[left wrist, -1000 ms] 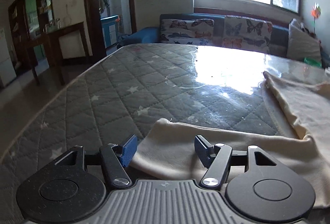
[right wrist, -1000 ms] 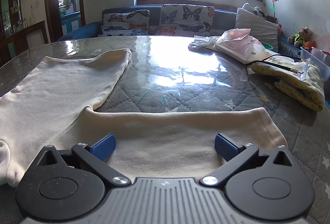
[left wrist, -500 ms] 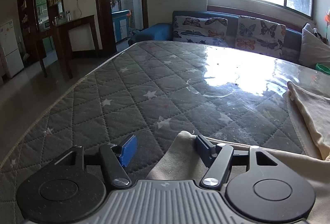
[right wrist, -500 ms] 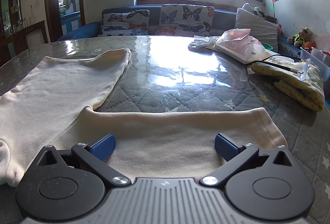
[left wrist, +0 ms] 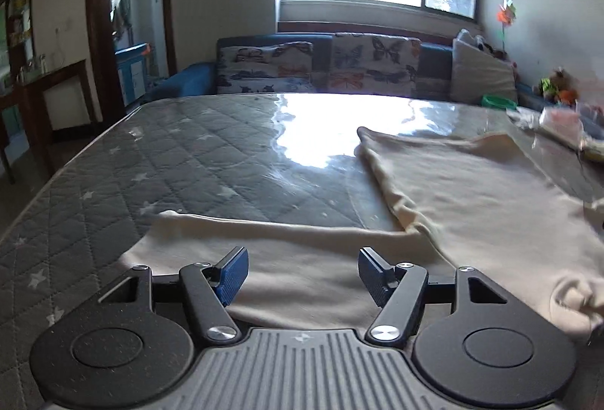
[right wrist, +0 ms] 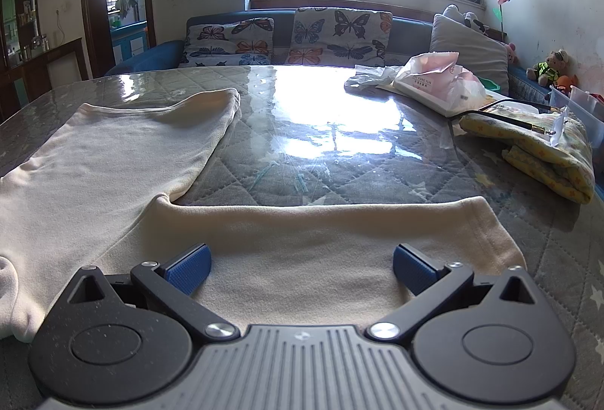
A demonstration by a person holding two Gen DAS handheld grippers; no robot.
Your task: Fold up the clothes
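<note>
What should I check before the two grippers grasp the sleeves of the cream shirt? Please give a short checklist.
1. left gripper open over the left sleeve: ok.
2. right gripper open over the right sleeve: ok.
3. cream shirt spread flat on the quilted table: ok.
4. Yellow cloth apart from the shirt: ok.
5. Collar lying smooth: cannot tell.

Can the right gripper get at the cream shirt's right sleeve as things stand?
Probably yes. The right gripper has its jaws wide open right over the sleeve, which lies flat on the table with nothing on it; the yellow cloth sits clear to the side.
</note>
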